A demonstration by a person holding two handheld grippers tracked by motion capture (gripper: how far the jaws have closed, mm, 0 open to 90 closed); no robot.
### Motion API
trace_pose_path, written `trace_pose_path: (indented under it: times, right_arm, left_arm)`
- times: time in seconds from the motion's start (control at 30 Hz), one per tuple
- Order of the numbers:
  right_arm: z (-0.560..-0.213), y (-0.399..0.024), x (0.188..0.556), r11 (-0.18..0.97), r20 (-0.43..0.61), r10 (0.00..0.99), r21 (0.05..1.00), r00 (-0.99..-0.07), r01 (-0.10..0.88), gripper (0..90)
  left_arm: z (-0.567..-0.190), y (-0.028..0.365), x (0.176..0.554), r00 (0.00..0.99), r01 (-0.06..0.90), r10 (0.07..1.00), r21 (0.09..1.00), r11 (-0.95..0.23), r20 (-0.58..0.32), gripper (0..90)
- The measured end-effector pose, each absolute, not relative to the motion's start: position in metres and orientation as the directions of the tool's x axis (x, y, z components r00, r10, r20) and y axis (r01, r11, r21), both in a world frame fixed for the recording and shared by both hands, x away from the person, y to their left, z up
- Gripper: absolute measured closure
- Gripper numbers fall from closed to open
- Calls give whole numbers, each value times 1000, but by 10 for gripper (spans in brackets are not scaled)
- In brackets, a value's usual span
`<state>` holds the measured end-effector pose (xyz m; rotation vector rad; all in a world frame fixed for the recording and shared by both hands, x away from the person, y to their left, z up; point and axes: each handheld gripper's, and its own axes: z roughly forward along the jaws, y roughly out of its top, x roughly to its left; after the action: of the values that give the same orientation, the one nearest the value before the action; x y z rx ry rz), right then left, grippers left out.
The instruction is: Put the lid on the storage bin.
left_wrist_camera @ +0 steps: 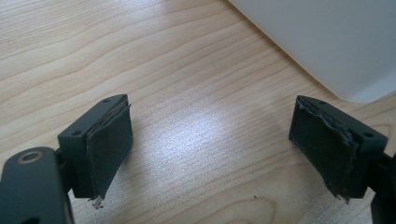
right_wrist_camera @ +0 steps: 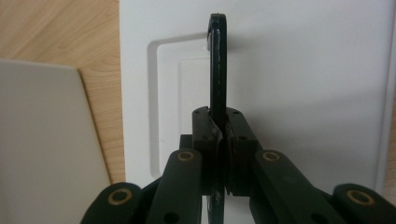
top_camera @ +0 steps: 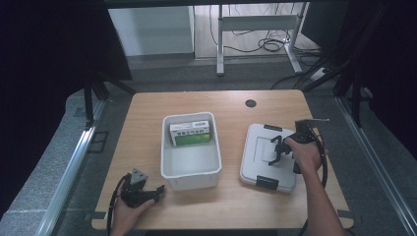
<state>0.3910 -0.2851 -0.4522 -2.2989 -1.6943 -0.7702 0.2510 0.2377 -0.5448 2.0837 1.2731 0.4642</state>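
Lid (top_camera: 268,156) flat on the table (top_camera: 147,110), at about three o'clock from the open white bin (top_camera: 191,169), well apart from it. Handle (right_wrist_camera: 218,70) standing upright on the lid's middle, seen edge-on in the right gripper view, pinched between the right gripper (right_wrist_camera: 221,135)'s pads — jaws pressed together on it. Same grip in the high view, right gripper (top_camera: 281,149) reaching over the lid from the three o'clock side. Green-and-white box (top_camera: 192,133) already lying inside the bin toward its twelve o'clock wall. Left gripper (left_wrist_camera: 212,149) spread wide, nothing between the pads, just bare wood, with a corner of the bin at one o'clock; in the high view, left gripper (top_camera: 156,191) resting near the bin's seven o'clock corner. Judging by this: packing done, handle grasped — lifting, carrying over and seating the lid on the bin probably left, black clips (top_camera: 266,182) not yet fastened.
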Motion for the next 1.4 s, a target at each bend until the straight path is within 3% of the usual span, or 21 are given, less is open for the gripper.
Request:
trace_pose_path:
  times: [1.4]
  right_arm:
    - [-372,-269,382,-228,549,835,292,32,929,849]
  left_arm:
    - [-545,237,251,465,656,885,684,-319,-33,134]
